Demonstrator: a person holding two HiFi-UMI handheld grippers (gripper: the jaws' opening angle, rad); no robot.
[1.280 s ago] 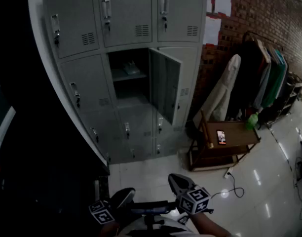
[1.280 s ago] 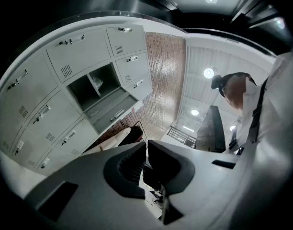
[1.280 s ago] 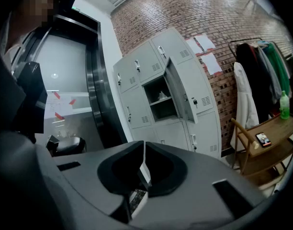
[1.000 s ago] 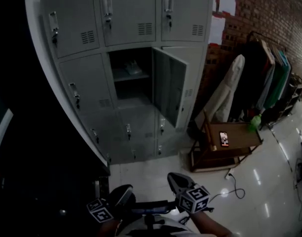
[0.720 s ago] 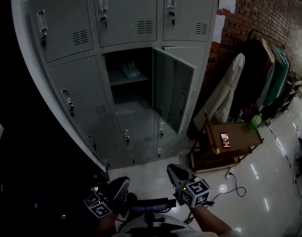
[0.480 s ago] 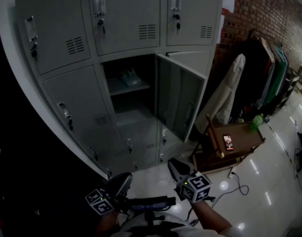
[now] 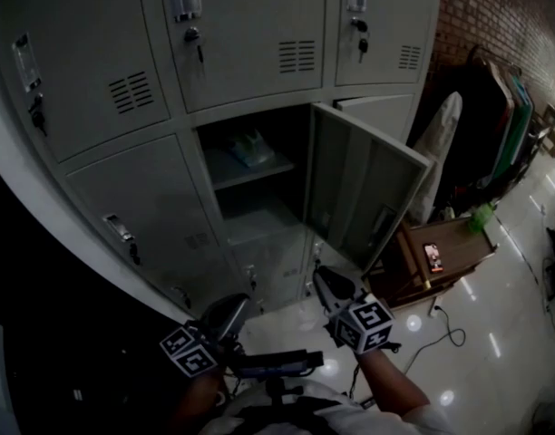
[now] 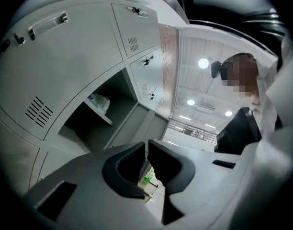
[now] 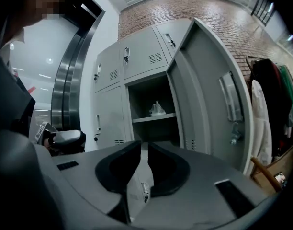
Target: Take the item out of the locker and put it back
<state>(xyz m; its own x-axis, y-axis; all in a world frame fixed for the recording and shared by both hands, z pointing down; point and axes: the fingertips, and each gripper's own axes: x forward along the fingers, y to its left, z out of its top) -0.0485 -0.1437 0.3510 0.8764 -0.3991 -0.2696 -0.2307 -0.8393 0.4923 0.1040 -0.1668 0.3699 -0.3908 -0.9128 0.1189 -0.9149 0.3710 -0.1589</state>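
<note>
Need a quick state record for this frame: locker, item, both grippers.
locker door: open, hinged on the right
item: pale wrapped bundle on the shelf inside the open compartment, untouched
left gripper: jaws together, empty
right gripper: jaws slightly apart, nothing between
position: both grippers low, short of the lockers
step: item not yet taken out

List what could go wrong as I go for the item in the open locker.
The open door juts out on the right side; the right tongs might clip it on the way in. The item, which looks like a crumpled bag, sits on the dim shelf, so the tongs may pinch only a fold and drop it.
</note>
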